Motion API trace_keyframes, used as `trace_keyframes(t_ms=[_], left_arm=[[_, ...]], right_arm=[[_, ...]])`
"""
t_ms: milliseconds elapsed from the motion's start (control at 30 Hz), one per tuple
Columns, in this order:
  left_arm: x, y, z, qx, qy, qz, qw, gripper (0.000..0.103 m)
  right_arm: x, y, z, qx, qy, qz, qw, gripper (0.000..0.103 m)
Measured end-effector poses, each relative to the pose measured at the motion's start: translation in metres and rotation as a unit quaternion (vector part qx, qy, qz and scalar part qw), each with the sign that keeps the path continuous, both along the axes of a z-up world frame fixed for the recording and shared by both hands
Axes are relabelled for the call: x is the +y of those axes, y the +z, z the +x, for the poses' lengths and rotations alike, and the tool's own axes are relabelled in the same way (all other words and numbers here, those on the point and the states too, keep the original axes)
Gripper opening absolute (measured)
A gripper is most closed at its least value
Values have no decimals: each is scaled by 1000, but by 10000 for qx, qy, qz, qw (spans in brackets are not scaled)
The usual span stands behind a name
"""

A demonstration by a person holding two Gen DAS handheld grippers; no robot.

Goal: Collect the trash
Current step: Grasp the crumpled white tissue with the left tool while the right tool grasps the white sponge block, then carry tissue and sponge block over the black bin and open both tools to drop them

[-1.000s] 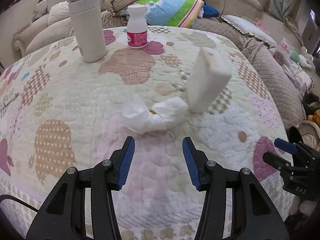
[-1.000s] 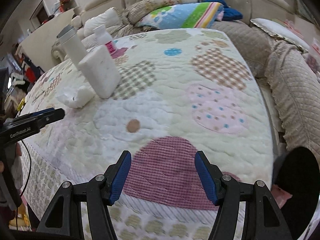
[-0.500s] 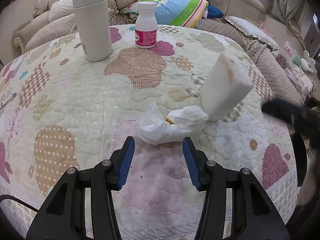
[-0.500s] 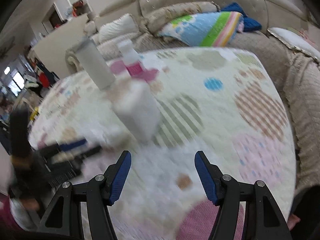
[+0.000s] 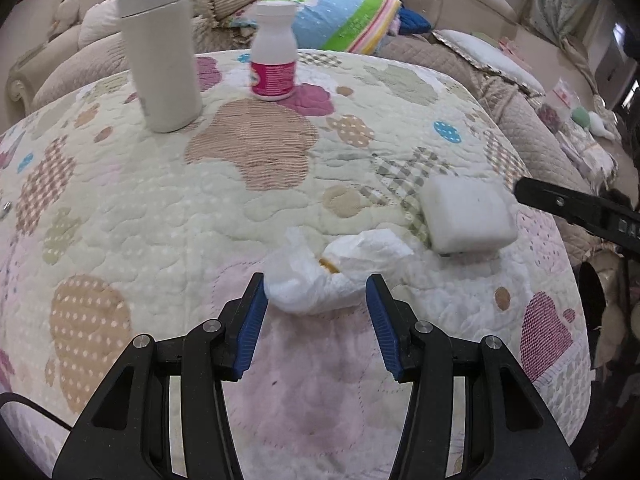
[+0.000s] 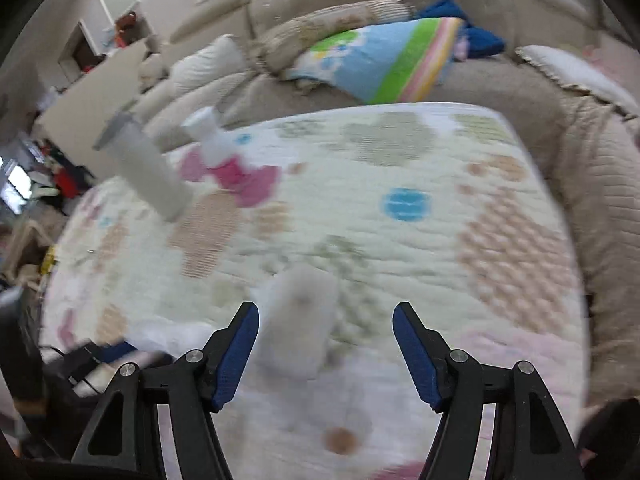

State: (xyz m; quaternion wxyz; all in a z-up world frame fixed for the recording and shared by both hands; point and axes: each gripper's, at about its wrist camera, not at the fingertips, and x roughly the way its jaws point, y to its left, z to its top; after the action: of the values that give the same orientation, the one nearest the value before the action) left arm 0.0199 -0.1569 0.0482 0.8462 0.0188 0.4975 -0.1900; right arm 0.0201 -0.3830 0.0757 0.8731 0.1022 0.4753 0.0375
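A crumpled white tissue (image 5: 332, 272) with an orange scrap in its fold lies on the quilted table cover (image 5: 248, 200). My left gripper (image 5: 316, 284) stands around the tissue's near end. Its jaws are opening and the pads do not press on it. Just right of the tissue rests a white foam block (image 5: 466, 216), with a black finger (image 5: 568, 206) of the other gripper beside it. In the blurred right wrist view the block (image 6: 300, 320) stands between the opening jaws of my right gripper (image 6: 326, 310), nearer the left pad, and nothing is gripped.
A tall white tumbler (image 5: 160, 48) and a white bottle with a pink label (image 5: 274, 64) stand at the far side of the table. A sofa with cushions and a striped blanket (image 5: 344, 16) wraps around behind. The table's edge drops off at the right (image 5: 576, 320).
My left gripper has moved forward until its tips flank the tissue. My right gripper has swung left across the table to the white block, and its jaws stand wider.
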Motion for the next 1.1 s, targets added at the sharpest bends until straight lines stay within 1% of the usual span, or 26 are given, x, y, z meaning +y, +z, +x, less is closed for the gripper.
trace_keyframes(t_ms=[67,167,233,300,367,433,467,500,533,567,600,700,767,833,967,1100], left_arm=[[-5,-2,3,-15,-65,1,10000,52],[-12,-4,8,-79,-118,22,9999,54],[-15,-5,11,-97,-132,27,9999,54],[-17,-7,15,-79,-123,-9,9999,54],[-21,-10,18,-1,-165,-113,9998,54],[-26,-15,18,142,-327,-160,9992,53],[-29,-15,16,46,-359,-100,9993,51],[-30,-15,13,-3,-418,-93,9991,37],[-31,-15,12,47,-500,-143,9986,29],[-29,-13,10,60,-510,-181,9985,28],[-27,-12,8,48,-493,-187,9986,26],[-18,-9,4,39,-437,-233,9988,24],[-9,-6,1,30,-376,-301,9988,23],[-2,-3,-2,31,-328,-369,9988,23],[3,7,-13,-4,-363,-503,9981,23],[-9,18,-26,-52,-520,-603,9968,23]], right_arm=[[-13,-2,-6,51,-20,134,9999,67],[-18,-8,-8,67,7,148,9999,68],[-14,-14,-5,144,104,283,9994,73],[-7,-18,-1,166,173,296,9993,74],[1,-24,6,218,128,324,9992,75],[7,-30,15,308,57,460,9985,77],[11,-33,20,323,39,507,9982,79],[18,-36,25,379,0,385,9985,86],[22,-38,29,422,10,293,9987,87],[29,-40,32,438,26,137,9989,92],[32,-40,33,425,41,51,9991,94],[37,-45,36,486,55,-231,9985,94],[31,-51,35,527,40,-71,9986,92],[27,-49,28,374,92,-4,9993,90],[18,-32,5,88,84,103,9999,89],[0,-14,-28,-128,-38,111,9998,89]])
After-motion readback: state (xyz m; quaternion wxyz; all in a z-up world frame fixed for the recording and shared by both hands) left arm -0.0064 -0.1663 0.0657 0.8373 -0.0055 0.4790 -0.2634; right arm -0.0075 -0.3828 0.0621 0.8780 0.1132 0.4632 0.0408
